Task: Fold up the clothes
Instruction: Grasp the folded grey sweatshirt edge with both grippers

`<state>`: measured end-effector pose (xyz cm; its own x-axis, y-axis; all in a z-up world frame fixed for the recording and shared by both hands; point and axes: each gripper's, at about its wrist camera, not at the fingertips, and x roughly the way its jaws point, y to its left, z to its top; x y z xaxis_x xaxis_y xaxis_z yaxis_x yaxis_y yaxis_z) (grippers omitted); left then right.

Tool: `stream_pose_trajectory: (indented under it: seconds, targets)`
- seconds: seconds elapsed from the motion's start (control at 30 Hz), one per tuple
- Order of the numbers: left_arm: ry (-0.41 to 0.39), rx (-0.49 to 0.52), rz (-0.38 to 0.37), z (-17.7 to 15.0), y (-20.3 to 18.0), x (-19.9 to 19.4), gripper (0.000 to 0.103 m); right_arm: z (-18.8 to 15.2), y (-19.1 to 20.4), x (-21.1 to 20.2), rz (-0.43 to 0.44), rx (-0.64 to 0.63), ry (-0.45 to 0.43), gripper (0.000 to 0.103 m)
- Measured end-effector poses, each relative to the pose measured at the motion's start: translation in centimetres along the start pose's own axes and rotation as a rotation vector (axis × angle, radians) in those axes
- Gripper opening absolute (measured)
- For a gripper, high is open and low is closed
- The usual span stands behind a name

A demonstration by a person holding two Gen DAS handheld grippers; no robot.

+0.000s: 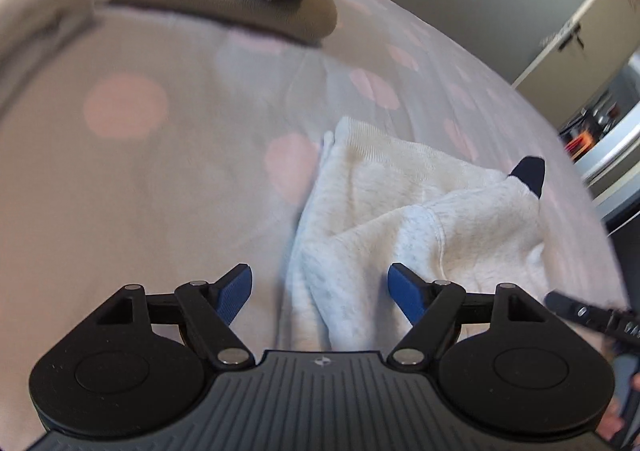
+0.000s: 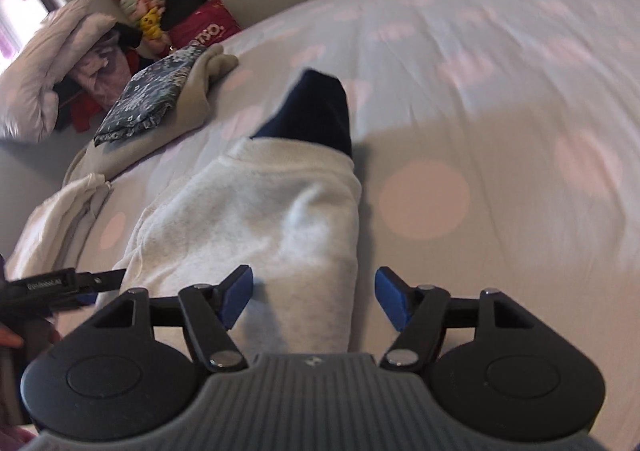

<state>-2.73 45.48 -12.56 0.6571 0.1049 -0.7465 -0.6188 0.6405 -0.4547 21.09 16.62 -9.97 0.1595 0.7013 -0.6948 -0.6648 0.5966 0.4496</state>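
While folded, sweatshirt [image 2: 256,219] on bed [image 2: 500,91].

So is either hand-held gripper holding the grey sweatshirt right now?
No. The left hand-held gripper and right hand-held gripper are open above the grey sweatshirt.

Bare bedspread [image 2: 500,99] R of sweatshirt [image 2: 260,219]; folded stack [image 2: 160,99] L

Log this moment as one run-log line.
stage: fold in progress | left gripper: open, empty | right gripper: open, empty | grey sweatshirt: bunched on bed | folded pile: behind
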Motion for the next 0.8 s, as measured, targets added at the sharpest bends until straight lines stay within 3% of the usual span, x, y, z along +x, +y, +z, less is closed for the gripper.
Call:
stream_pose_trajectory:
  seconds: [0.37,0.8]
  targets:
    - [-0.009,0.092,-0.065,1.1,-0.5,2.6,0.072,0.4,-2.1,3.6,0.064,0.123,0.061,0.071]
    - [-0.011,0.176,-0.144,1.1,-1.5,3.2,0.035,1.1,-1.8,4.9,0.09,0.096,0.049,0.074]
